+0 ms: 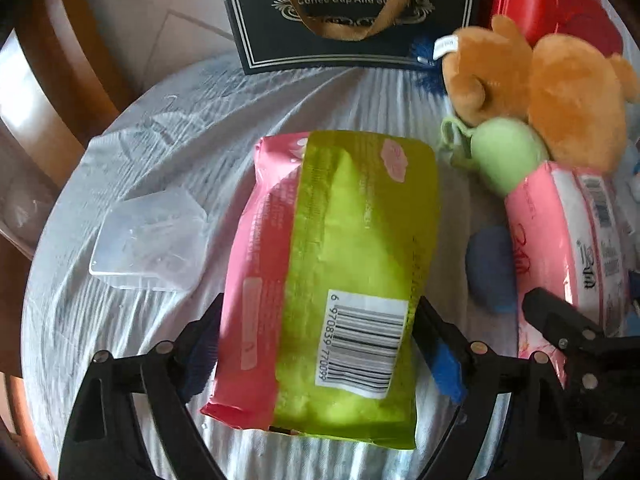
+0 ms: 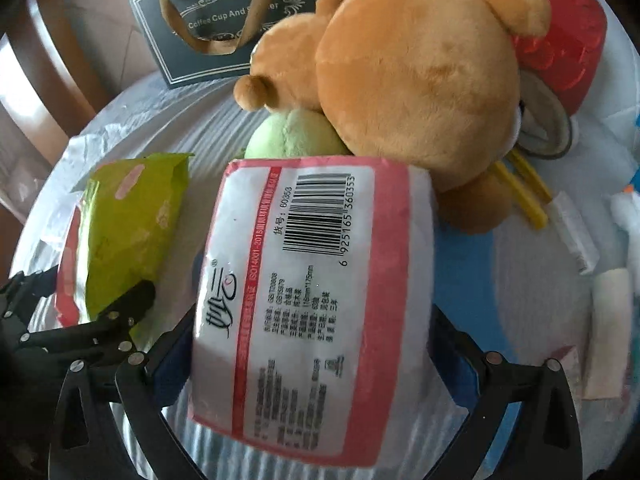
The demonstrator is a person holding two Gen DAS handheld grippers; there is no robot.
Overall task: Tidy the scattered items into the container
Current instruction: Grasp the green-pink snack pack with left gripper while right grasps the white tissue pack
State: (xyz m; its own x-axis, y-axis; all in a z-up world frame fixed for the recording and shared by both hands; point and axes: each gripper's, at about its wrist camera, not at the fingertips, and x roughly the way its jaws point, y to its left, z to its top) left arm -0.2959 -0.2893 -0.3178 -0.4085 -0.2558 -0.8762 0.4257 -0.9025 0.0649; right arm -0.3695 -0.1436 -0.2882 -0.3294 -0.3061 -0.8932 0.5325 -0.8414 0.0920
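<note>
My left gripper (image 1: 316,344) is shut on a green and pink tissue pack (image 1: 340,264), its fingers pressing both long sides. The pack also shows at the left of the right wrist view (image 2: 124,236). My right gripper (image 2: 312,344) is shut on a pink and white tissue pack (image 2: 304,304), which also shows at the right of the left wrist view (image 1: 576,248). A dark gift bag (image 1: 352,12) printed "Coffee Cup And Saucer" stands at the table's far edge. A brown plush bear (image 2: 416,92) lies on a green plush toy (image 2: 296,136) just beyond the pink pack.
A clear plastic box (image 1: 148,240) lies left of the green pack. A red bag (image 2: 572,52) stands behind the bear. Yellow sticks (image 2: 524,192), a clear strip (image 2: 576,236) and small white items lie at the right. A wooden chair (image 1: 60,80) stands beyond the round, cloth-covered table.
</note>
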